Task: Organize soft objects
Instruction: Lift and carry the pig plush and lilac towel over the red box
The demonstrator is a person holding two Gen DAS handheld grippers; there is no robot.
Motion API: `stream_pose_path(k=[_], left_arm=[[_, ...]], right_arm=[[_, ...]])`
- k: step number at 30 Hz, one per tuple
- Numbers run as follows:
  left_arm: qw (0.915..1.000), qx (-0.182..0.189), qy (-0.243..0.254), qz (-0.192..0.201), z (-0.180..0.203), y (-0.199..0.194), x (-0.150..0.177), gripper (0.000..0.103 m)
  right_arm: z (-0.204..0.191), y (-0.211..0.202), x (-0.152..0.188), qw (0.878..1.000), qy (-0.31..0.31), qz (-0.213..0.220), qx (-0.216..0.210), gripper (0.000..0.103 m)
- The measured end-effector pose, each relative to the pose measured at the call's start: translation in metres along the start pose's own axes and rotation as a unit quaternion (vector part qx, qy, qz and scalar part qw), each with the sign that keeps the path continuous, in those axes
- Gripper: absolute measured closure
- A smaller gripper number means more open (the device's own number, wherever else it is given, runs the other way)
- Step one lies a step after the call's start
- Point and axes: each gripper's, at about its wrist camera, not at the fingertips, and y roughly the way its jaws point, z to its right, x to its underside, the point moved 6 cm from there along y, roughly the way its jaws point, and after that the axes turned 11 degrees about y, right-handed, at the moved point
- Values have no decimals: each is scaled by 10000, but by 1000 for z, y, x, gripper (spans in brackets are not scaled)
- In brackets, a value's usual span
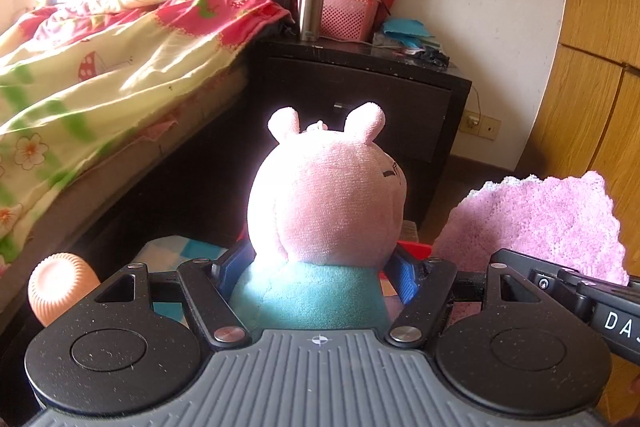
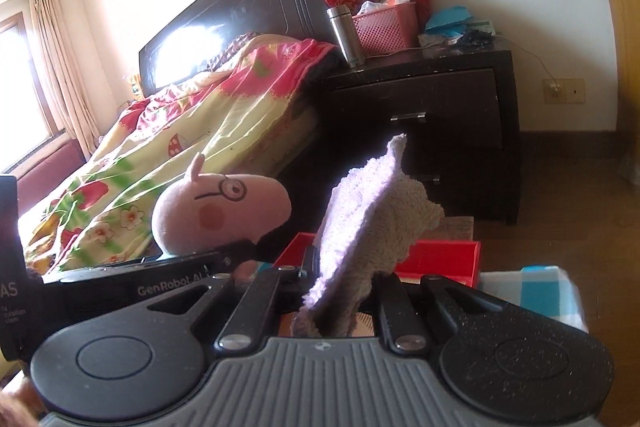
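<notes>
My left gripper [image 1: 316, 271] is shut on a pink pig plush [image 1: 328, 195] with a teal body, held upright between the blue pads. The pig's head with glasses also shows in the right wrist view [image 2: 220, 211]. My right gripper [image 2: 340, 283] is shut on a fluffy lilac and beige cloth [image 2: 368, 223], held up on edge. The same lilac cloth shows at the right of the left wrist view [image 1: 536, 223]. A red box [image 2: 440, 259] sits just beyond the right gripper.
A bed with a flowered quilt [image 1: 100, 67] is on the left. A dark nightstand [image 1: 360, 99] stands ahead with a steel flask [image 1: 311, 7], a pink basket [image 1: 348, 15] and a red bag. A peach round object [image 1: 60, 287] lies low left. A blue checked cloth [image 2: 536, 287] lies below.
</notes>
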Motion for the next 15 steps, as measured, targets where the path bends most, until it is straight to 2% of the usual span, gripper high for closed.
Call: stream_pose_path(k=[8,15], left_arm=[[9993,-324,167,-63,2,36,-4,33],[9987,-403,190,-260,2,69,7,33]], right_arm=[[21,36,2,9995,-64,-7,310,103],[43,73,14,9981,-79,-201,585,103]])
